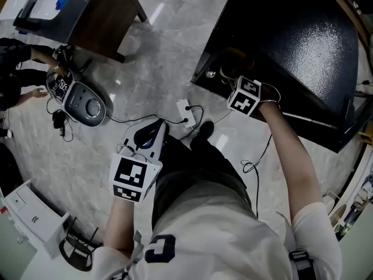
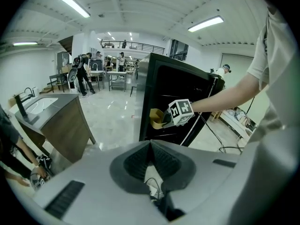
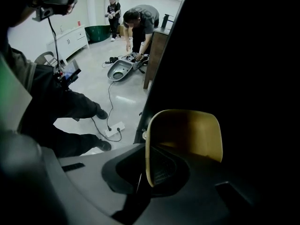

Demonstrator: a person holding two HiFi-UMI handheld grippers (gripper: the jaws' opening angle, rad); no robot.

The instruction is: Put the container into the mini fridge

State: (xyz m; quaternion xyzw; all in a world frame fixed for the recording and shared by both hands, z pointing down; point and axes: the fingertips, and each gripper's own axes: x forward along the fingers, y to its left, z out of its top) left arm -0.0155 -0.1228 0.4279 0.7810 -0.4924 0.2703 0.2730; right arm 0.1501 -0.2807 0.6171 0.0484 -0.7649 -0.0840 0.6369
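The black mini fridge (image 1: 303, 45) stands on the floor at the upper right; it also shows in the left gripper view (image 2: 178, 93) and as a dark mass in the right gripper view (image 3: 234, 55). My right gripper (image 1: 236, 77) is shut on the wall of a tan, bowl-like container (image 3: 187, 135), holding it at the fridge's dark front side (image 1: 232, 62). From the left gripper view, the container (image 2: 157, 118) hangs just in front of the fridge's face. My left gripper (image 1: 152, 134) hovers over the floor, left of the fridge, shut with nothing in it (image 2: 151, 146).
A white power strip (image 1: 185, 112) with cables lies on the floor between the grippers. A grey round device (image 1: 86, 105) sits at the left beside a person's hand. A wooden cabinet (image 1: 99, 16) stands at the upper left. My own shoe (image 1: 204, 130) is near the fridge.
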